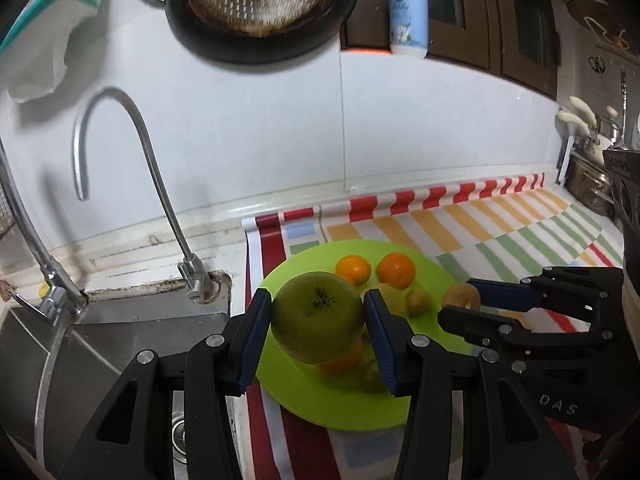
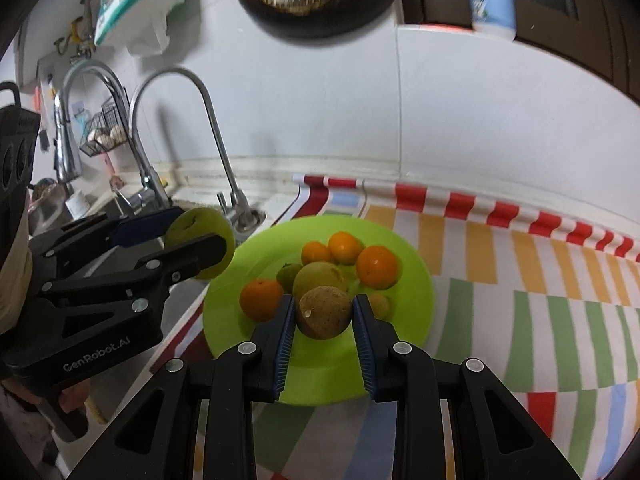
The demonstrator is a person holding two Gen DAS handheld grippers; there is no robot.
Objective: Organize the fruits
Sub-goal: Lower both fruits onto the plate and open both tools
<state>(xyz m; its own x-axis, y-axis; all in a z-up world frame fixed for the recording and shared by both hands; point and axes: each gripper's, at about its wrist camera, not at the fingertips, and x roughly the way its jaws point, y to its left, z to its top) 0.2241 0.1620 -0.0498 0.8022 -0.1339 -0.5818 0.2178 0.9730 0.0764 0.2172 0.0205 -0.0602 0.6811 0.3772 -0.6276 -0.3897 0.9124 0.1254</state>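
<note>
Both jaws are clamped on fruit — the left gripper [image 1: 318, 316] holds a green apple [image 1: 318, 317] over the plate's sink-side edge, the right gripper [image 2: 324, 318] a brown round fruit [image 2: 324, 313] above the green plate [image 2: 416, 280] — where oranges [image 2: 377, 267] sit on the striped cloth [image 2: 520, 300].

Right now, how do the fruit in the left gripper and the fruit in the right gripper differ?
The green apple in the left gripper is smooth and looks larger; the brown fruit in the right gripper is rough, speckled and smaller. The apple hangs at the left edge of the green plate; the brown fruit sits over the plate's fruit pile. Both are round and clamped between blue-padded fingers.
</note>
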